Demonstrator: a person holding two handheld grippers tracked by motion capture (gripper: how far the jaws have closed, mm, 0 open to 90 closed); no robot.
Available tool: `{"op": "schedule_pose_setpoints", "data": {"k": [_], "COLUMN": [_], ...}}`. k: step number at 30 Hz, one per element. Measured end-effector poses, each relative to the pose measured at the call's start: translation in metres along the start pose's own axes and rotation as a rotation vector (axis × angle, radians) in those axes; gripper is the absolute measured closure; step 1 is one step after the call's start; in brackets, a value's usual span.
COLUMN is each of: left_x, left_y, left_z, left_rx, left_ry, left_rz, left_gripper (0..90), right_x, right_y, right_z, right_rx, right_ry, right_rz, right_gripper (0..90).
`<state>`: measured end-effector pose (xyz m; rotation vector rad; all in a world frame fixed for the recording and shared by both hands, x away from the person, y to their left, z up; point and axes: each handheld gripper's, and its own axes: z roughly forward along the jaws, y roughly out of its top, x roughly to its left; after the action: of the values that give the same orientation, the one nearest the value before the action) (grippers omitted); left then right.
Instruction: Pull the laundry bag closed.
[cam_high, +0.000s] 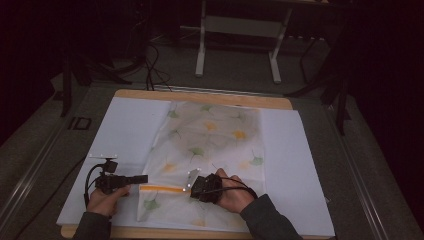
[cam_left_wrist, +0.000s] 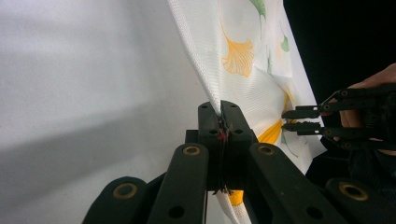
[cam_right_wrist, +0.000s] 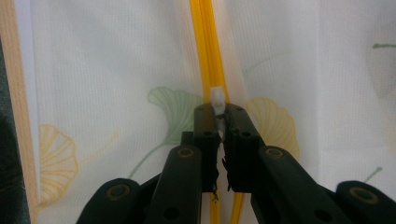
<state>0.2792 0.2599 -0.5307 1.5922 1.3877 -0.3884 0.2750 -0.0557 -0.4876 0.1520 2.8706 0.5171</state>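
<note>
Now one mesh bag (cam_high: 210, 145): left tool (cam_left_wrist: 220, 112) clamps edge, right tool (cam_right_wrist: 218, 112) clamps zipper pull (cam_right_wrist: 217, 99).

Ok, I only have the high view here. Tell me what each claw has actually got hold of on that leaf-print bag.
Observer: The right claw is shut on the white zipper pull of the yellow zipper.
Operator: Now the left one.
Observer: The left claw pinches the bag's fabric edge, not the zipper.
Operator: Check the weave for me.
Observer: The left gripper view shows a fine mesh, with an orange ginkgo leaf printed above the pinch.
</note>
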Motion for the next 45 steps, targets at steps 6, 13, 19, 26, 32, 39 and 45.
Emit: {"op": "schedule_pose_setpoints", "data": {"k": [6,13,19,26,32,39,45], "left_x": [0.0,0.0,0.0,0.0,0.0,0.0,0.001], "left_y": [0.0,0.0,0.0,0.0,0.0,0.0,0.0], "left_z": [0.0,0.0,0.0,0.0,0.0,0.0,-0.001], "left_rx": [0.0,0.002,0.002,0.001,0.001,0.001,0.0], "left_ry": [0.0,-0.001,0.0,-0.004,-0.002,-0.002,-0.001], "left_rz": [0.0,0.0,0.0,-0.001,-0.001,0.0,0.0], "left_gripper": [89.0,89.0,89.0,89.0,89.0,89.0,89.0], "right_x": [0.0,0.0,-0.001,0.0,0.0,-0.001,-0.001], "right_y": [-0.003,-0.008,-0.011,-0.013,-0.017,-0.022,-0.027], "right_z": [-0.002,-0.002,-0.005,-0.006,-0.008,-0.011,-0.011], "right_rx": [-0.002,0.0,0.001,-0.003,-0.002,-0.003,0.002], "right_ry": [-0.002,-0.003,-0.005,-0.008,-0.011,-0.015,-0.016], "right_rz": [0.002,0.005,0.01,0.014,0.024,0.03,0.039], "right_gripper": [84.5,84.5,84.5,84.5,84.6,84.5,84.5]}}
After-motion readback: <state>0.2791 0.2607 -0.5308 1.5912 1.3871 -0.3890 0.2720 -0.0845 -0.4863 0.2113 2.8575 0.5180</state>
